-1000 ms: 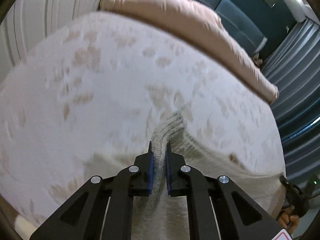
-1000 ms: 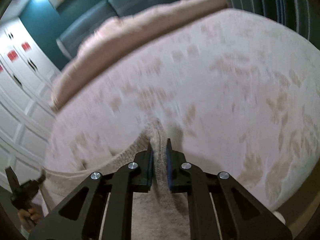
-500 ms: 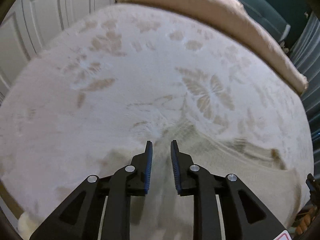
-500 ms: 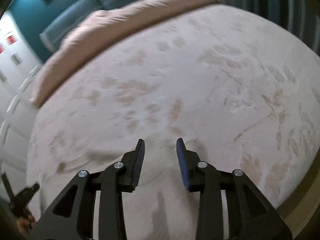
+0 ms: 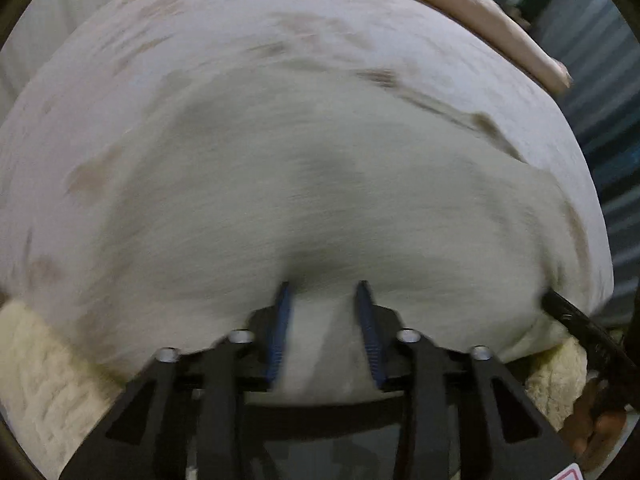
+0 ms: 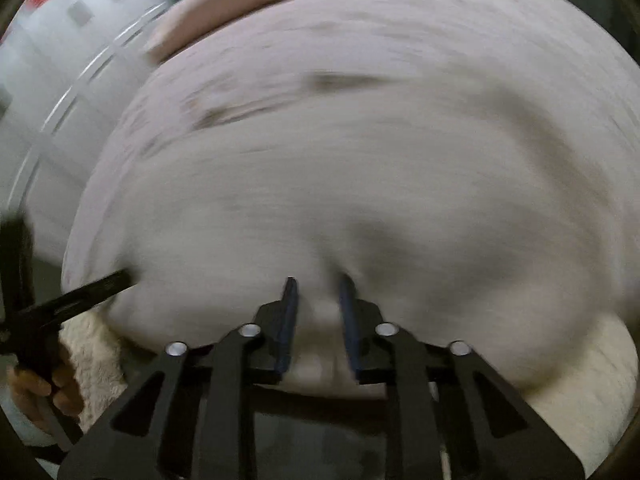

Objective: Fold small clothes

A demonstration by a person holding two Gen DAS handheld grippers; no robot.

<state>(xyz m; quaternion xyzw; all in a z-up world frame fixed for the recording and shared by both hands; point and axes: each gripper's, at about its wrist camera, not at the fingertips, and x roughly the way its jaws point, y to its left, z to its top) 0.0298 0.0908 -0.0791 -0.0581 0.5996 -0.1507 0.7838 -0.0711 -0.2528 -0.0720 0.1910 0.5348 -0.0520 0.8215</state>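
Both my left claw [image 5: 322, 286] and right claw [image 6: 318, 280] are spread, empty, the right just narrowing; soft, limp cream knitted garment [image 5: 340, 200]: I'd pinch its near hem.

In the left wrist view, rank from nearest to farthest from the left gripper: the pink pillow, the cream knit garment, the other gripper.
1. cream knit garment, straight ahead, reaching between the jaws of the left gripper.
2. other gripper, lower right edge.
3. pink pillow, far top right.

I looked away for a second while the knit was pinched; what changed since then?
Both the left tongs and right tongs released the cream knit garment, opened, and dropped nearer the near edge. The right ones have just narrowed again. The bedspread stayed put.
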